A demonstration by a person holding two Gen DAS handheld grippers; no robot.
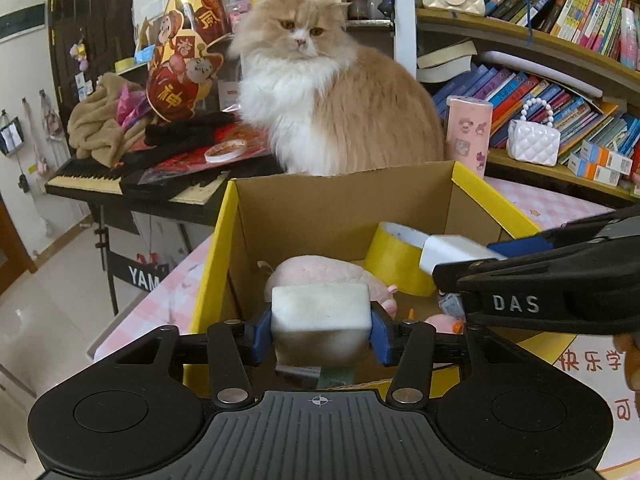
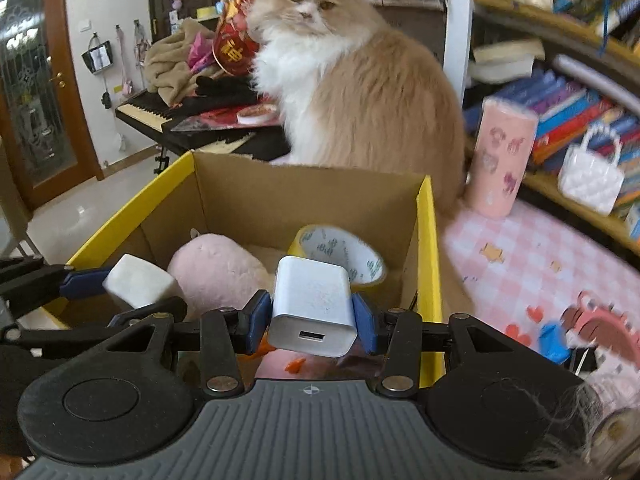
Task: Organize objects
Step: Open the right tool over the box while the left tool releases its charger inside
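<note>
I have both jaws clenched on loads and both hang over the open cardboard box (image 2: 304,196), my landmark for everything here. My left gripper (image 1: 320,334) clamps a pale foam-like block (image 1: 320,316) just inside the box's near wall; my right gripper (image 2: 312,318) grips a white USB charger (image 2: 312,306) above the box's near right corner, port facing back at me. Inside the box already lie a pink plush toy (image 2: 216,272) to the left and a yellow tape roll (image 2: 340,256) toward the far right wall. To do this step well, I judge I should lower each piece into bare floor of the box, the block in front of the plush, the charger in front of the tape roll, and release one side at a time, since my two grippers sit close together and could knock each other. I would open only when low, so nothing bounces out. A fluffy cat (image 2: 352,80) sits just behind the box's far wall, so I should move slowly.
</note>
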